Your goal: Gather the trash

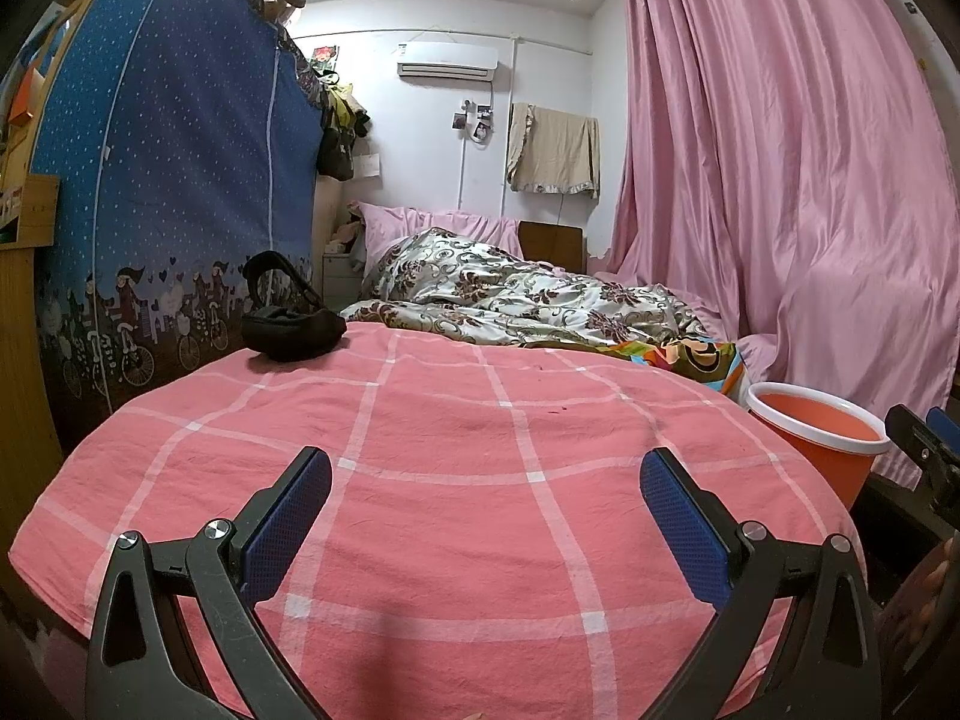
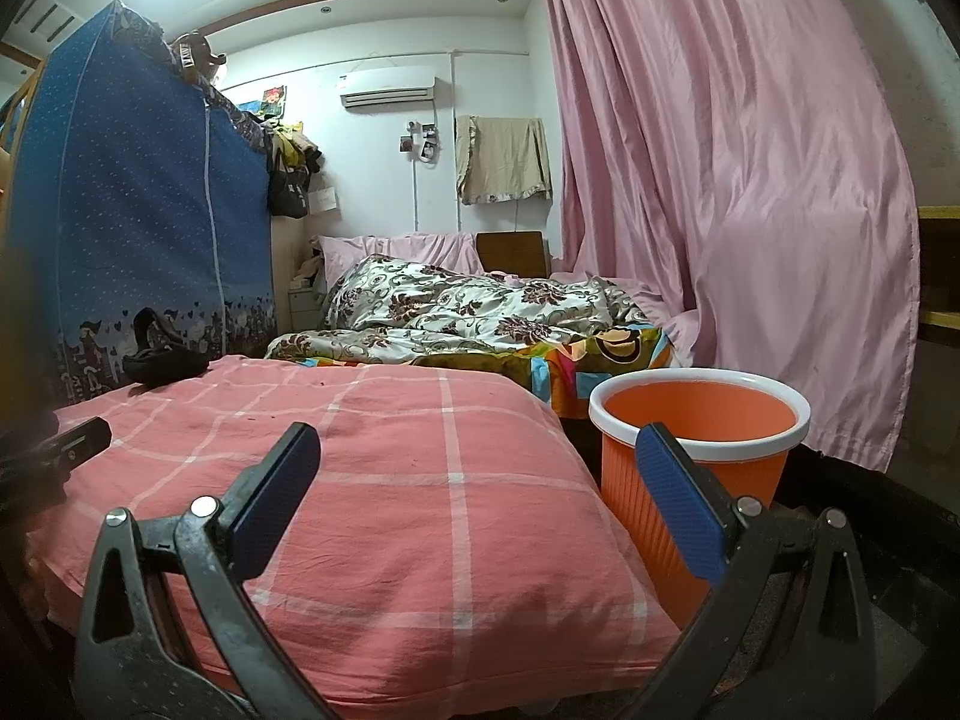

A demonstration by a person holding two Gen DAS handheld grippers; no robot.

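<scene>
Apparently nothing's left to gather — the pink checked bedspread shows no litter, both the left gripper and right gripper gape wide and empty, and the orange bin waits at two o'clock.

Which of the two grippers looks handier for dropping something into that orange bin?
Probably the right gripper: the orange bin stands just past its right finger. From the left gripper, the bin sits off at the far right edge. Both are open and empty.

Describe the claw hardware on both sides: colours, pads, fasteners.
Left claw and right claw look identical: black plastic arms with triangular cutouts, blue dimple-textured pads on the inner faces, silver round-head screws at the pivots. No cables or sleeves show.
</scene>
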